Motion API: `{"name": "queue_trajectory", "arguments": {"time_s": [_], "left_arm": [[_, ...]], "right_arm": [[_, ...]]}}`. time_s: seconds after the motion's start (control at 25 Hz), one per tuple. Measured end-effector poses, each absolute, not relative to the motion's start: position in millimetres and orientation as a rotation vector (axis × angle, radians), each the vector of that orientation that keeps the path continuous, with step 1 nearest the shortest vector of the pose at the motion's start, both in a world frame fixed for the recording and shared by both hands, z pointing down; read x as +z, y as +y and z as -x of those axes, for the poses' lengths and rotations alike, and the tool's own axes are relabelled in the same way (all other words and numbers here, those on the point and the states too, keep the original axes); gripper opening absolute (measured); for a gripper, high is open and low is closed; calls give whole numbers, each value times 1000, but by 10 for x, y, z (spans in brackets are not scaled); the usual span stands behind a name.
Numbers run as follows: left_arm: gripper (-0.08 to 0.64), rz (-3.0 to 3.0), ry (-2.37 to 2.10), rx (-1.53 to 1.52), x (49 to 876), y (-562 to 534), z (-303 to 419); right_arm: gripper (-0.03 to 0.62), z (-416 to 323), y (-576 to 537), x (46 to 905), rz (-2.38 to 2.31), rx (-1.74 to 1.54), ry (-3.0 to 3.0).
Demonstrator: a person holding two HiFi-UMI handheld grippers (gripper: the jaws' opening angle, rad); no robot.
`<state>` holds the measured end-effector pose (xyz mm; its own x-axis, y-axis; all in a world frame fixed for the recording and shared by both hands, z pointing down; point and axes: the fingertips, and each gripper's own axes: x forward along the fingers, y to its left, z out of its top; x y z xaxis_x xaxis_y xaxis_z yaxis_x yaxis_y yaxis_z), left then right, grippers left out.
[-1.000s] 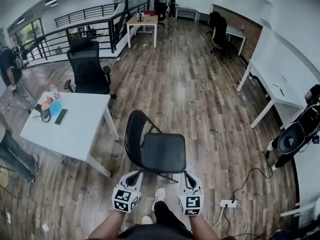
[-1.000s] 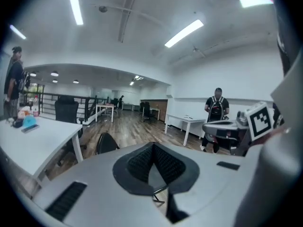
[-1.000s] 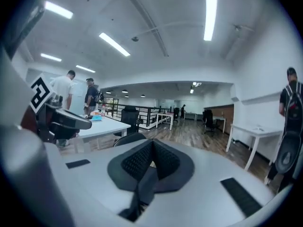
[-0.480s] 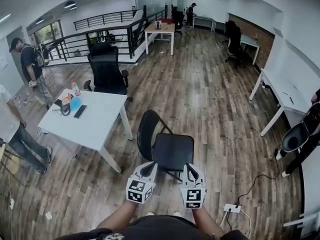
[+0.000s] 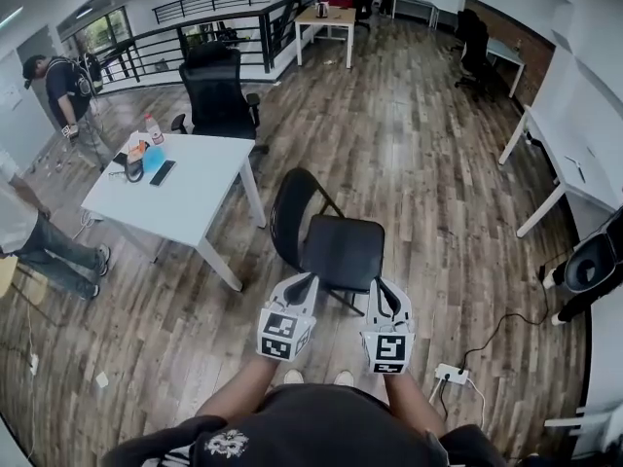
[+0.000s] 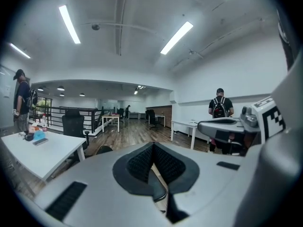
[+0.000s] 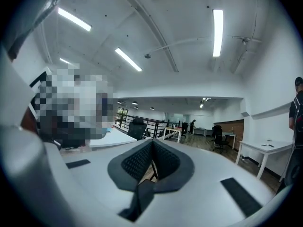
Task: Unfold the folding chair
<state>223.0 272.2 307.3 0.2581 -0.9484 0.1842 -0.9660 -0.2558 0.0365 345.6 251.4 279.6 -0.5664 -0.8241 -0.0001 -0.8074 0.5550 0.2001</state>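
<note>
chair (image 5: 331,251): open on floor, 12 o'clock of both grippers; table (image 5: 165,197) at its 9 | left gripper (image 5: 302,284): jaws pressed together, empty | right gripper (image 5: 379,290): likewise | both off chair, unfolding likely done

Your left gripper (image 5: 305,283) and right gripper (image 5: 378,289) covered the near corners of the folding chair (image 5: 341,251)'s seat, so you couldn't tell from the head view whether they touched it. Most of its legs were hidden under the seat. In the left gripper view, only a sliver of the chair showed below the closed pads. A person (image 5: 39,246) was cut off by the head view's left edge. The items (image 5: 146,159) on the white table (image 5: 190,197) were too small to name.
</note>
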Motion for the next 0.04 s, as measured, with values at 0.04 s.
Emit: {"name": "queue_trajectory", "arguments": {"time_s": [0.04], "left_arm": [[6,-2387,-1844,181,3028,2699,-2263]], "right_arm": [[15,-3487,2488,2734,-1419,-300,-2699]]}}
